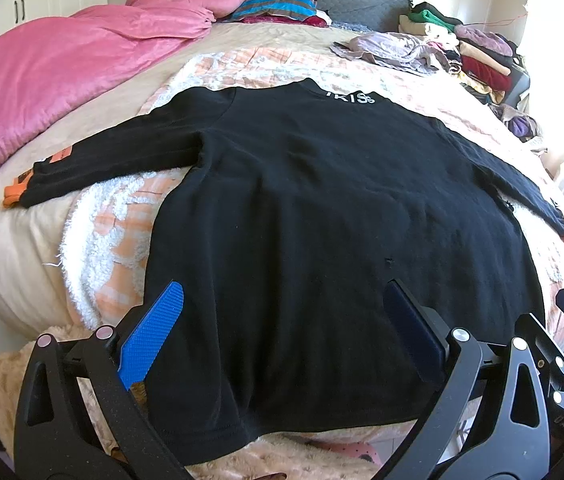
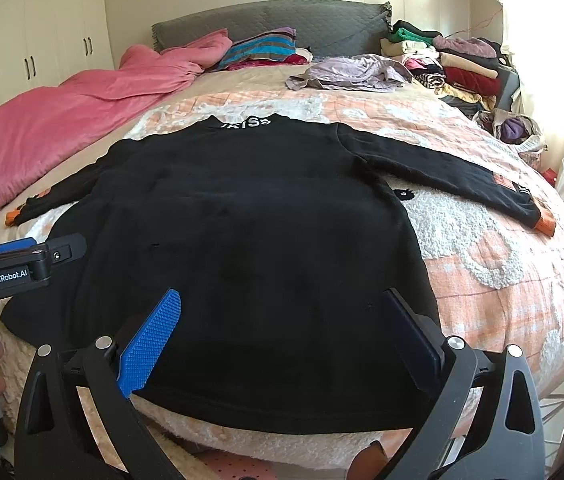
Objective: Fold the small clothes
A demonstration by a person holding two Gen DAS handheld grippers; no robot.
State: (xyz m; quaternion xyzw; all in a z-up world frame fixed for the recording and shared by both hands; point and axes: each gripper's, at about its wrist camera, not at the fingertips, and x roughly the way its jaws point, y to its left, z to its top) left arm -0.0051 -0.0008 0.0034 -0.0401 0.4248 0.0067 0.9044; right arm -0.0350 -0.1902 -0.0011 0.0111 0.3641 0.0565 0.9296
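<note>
Over the black sweater (image 1: 322,208) hem, both grippers apparently agape

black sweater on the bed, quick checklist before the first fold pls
1. Black sweater spread flat, collar away: ok.
2. Both sleeves out to the sides, orange cuff showing: ok.
3. Left gripper open above the hem: ok.
4. Right gripper open above the hem: ok.
5. Either gripper touching the fabric: cannot tell.
6. Clothes pile clear of the sweater: ok.
</note>
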